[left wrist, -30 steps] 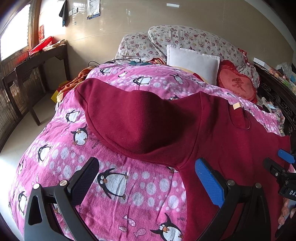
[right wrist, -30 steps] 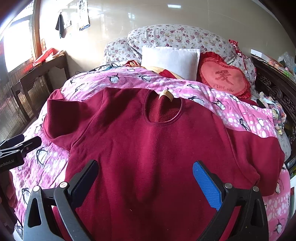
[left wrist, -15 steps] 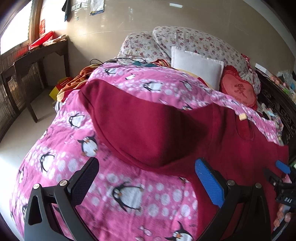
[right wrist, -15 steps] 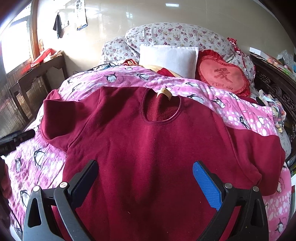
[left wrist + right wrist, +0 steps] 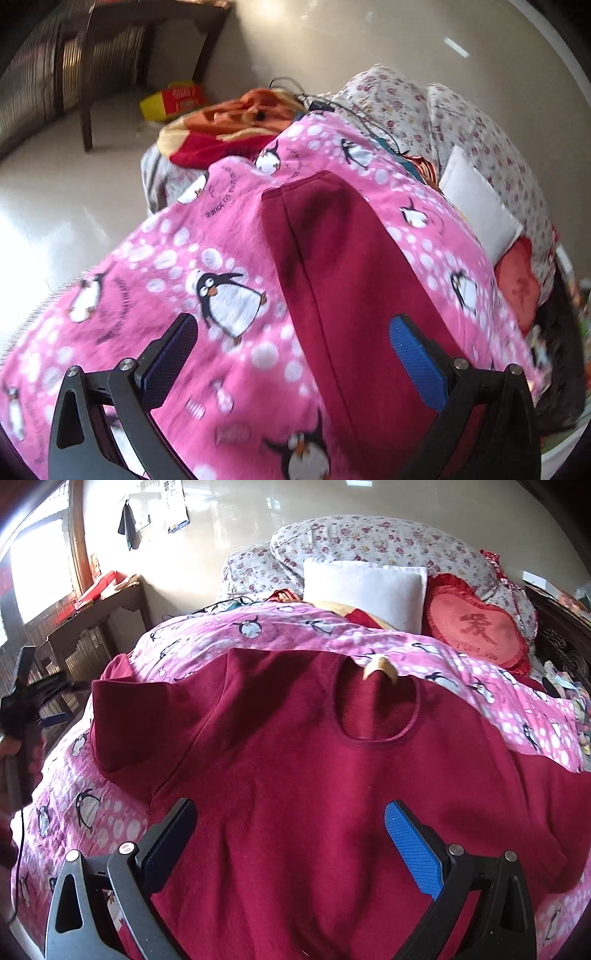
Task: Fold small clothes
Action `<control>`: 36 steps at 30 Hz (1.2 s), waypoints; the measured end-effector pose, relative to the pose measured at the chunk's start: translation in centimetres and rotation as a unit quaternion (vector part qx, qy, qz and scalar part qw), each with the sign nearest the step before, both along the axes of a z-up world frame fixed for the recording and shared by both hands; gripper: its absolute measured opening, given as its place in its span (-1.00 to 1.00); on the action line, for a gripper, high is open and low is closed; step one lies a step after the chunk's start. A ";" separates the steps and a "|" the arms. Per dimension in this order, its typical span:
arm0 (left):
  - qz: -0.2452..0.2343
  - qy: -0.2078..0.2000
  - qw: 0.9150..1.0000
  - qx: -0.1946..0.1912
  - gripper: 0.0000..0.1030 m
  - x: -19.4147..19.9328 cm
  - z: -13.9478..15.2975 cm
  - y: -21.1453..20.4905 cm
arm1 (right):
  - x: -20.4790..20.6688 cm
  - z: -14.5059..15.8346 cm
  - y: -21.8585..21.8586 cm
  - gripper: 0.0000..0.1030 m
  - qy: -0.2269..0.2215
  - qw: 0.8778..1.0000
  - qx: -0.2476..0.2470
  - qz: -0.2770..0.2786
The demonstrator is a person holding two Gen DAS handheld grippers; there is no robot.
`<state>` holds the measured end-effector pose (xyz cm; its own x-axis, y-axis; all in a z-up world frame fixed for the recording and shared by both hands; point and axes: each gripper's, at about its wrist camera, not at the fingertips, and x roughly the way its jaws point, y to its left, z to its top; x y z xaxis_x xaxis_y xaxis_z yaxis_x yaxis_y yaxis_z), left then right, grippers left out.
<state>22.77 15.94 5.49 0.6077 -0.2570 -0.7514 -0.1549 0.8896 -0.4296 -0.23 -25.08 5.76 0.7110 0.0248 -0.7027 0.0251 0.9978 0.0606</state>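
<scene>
A dark red sweatshirt (image 5: 314,775) lies flat, front up, on a pink penguin blanket (image 5: 295,627), neck hole (image 5: 376,709) toward the pillows. My right gripper (image 5: 290,834) is open and empty, hovering over the shirt's chest. My left gripper (image 5: 291,358) is open and empty, tilted, above the shirt's left sleeve (image 5: 332,251), with the sleeve's cuff end ahead of it. The left gripper also shows at the left edge of the right wrist view (image 5: 26,709).
Floral pillows (image 5: 369,539), a white pillow (image 5: 362,587) and a red heart cushion (image 5: 476,627) lie at the bed's head. A dark wooden table (image 5: 110,44) stands on the floor to the left. An orange-red cloth heap (image 5: 229,129) sits at the bed's far left edge.
My left gripper has swung left and tilted, now over the sleeve near the bed's left edge. My right gripper has moved slightly closer over the chest. Both stay open.
</scene>
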 end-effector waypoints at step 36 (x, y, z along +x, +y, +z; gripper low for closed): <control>-0.320 -0.160 0.932 0.059 -0.80 -20.7 17.5 -27.2 | -7.8 2.4 -12.0 1.00 -0.023 0.995 0.031 -0.089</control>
